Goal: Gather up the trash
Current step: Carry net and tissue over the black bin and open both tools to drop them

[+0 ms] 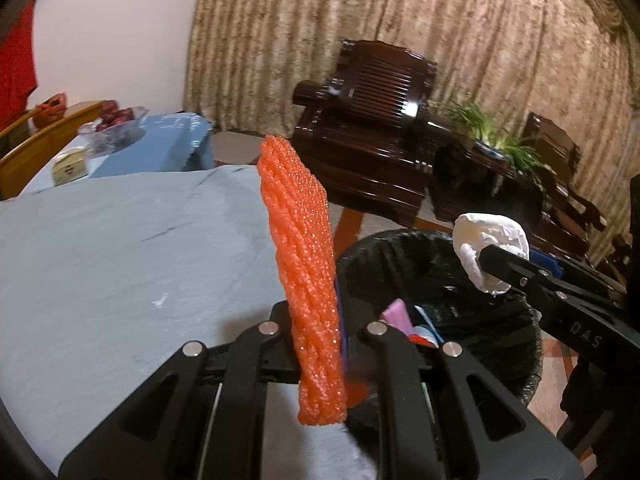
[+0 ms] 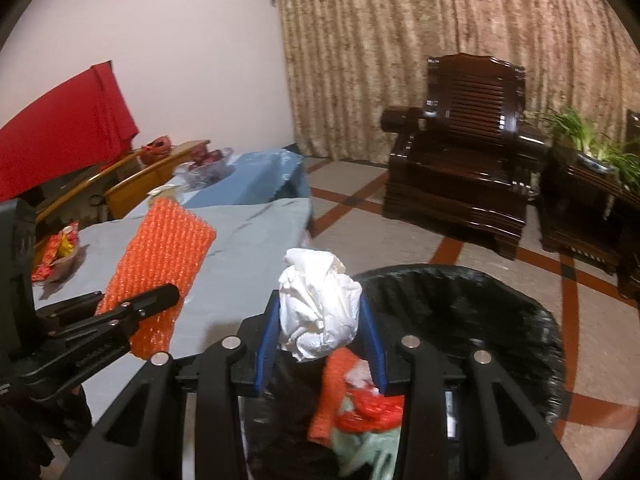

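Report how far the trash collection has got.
Done: wrappers already lie in the black-lined bin. In hand: the left gripper holds orange foam netting; the right gripper holds crumpled white tissue at the bin. Left: dropping both; snack wrappers remain on the table.

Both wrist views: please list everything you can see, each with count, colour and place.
foam net sleeve: one, orange, held upright in left tongs, beside the bin
crumpled tissue: one, white, held in right tongs over the bin
trash bin: one, black liner, on floor by the table, trash already inside
table: one, light blue cloth, left
fruit bowl: one, clear, far table end
snack wrappers: red and yellow, left table edge
armchair: one, dark wood, by curtain
plant: green, right
left tongs: shut on sleeve
right tongs: shut on tissue
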Motion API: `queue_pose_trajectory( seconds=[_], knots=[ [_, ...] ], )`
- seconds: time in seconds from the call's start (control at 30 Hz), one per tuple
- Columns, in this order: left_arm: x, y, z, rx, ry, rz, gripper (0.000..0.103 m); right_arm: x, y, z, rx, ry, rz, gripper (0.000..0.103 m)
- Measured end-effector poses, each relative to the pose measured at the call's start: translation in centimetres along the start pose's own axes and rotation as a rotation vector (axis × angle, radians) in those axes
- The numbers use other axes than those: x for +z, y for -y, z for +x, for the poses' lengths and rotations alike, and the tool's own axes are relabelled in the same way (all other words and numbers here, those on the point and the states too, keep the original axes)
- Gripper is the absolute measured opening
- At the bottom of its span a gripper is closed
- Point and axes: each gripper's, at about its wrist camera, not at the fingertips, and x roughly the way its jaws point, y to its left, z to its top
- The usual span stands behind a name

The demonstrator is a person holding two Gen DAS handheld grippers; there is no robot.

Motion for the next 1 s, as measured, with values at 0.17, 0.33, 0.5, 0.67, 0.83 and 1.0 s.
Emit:
queue_pose_trajectory(
  seconds=[0.17, 0.33, 0.5, 0.67, 0.83, 1.0],
  knots=[
    [0.2, 2.6, 1.4, -0.047, -0.006, 0.038, 0.011, -0.4, 2.5, -0.6, -0.046, -0.001, 0.028, 0.038],
    [0.0, 5.3, 2.9, -0.089, -0.018, 0.079, 0.011, -0.8, 4.7, -1.2, -0.081, -0.002, 0.048, 0.038],
    [-0.4, 7.4, 4.5, -0.123, -0.039, 0.108, 0.011, -1.4, 6.5, -1.2, -0.113, -0.016, 0.066, 0.038],
    [-1.1, 8.2, 6.4, -0.144, -0.068, 0.121, 0.011, -2.2, 8.2, -0.9, -0.14, -0.034, 0.085, 0.038],
    [-1.6, 8.7, 7.9, -0.147, -0.082, 0.129, 0.011, -2.7, 9.3, -0.2, -0.155, -0.048, 0.101, 0.038],
    [-1.6, 8.6, 8.7, -0.162, -0.094, 0.133, 0.014, -2.9, 9.6, 0.2, -0.162, -0.056, 0.109, 0.04]
  ],
)
